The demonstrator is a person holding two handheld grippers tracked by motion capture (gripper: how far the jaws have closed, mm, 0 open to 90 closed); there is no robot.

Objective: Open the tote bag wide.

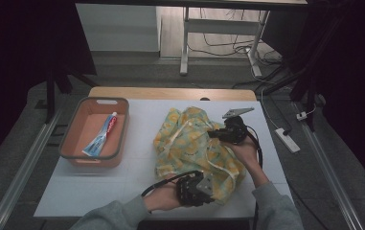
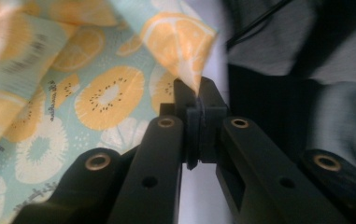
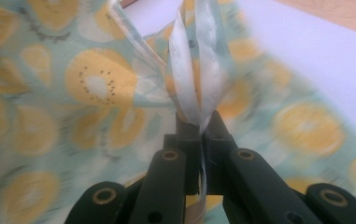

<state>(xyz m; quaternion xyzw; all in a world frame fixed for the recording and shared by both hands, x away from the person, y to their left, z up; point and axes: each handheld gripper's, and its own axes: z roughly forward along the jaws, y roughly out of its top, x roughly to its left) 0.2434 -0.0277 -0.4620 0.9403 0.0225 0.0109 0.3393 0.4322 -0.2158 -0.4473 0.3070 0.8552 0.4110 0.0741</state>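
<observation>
Both claws are clamped on the bag (image 1: 194, 146), a soft pouch printed with yellow fruit slices that lies crumpled in the middle of the white table (image 1: 137, 167). Seen from above, the left claw (image 1: 208, 190) bites the near corner of the bag at the table's front edge, and in the left gripper view its jaws stand together with a pointed fold of the fabric (image 2: 185, 51) caught between the tips. The right claw (image 1: 212, 134) grips the bag on its far right side; the right gripper view shows its jaws pressed together on a bunched, pale strip of the bag's edge (image 3: 196, 79), possibly the mouth hem, though the blur leaves that unsure. Holding two spots well apart looks meant to let the person spread or lift the fabric, perhaps to open the bag, since one pinch alone would only drag it. Whether anything is inside the bag cannot be told; it looks slack. Left of the bag, apart from it, sits an orange tray (image 1: 74, 128) with one toothpaste tube (image 1: 102, 135) lying at a slant on its floor.
</observation>
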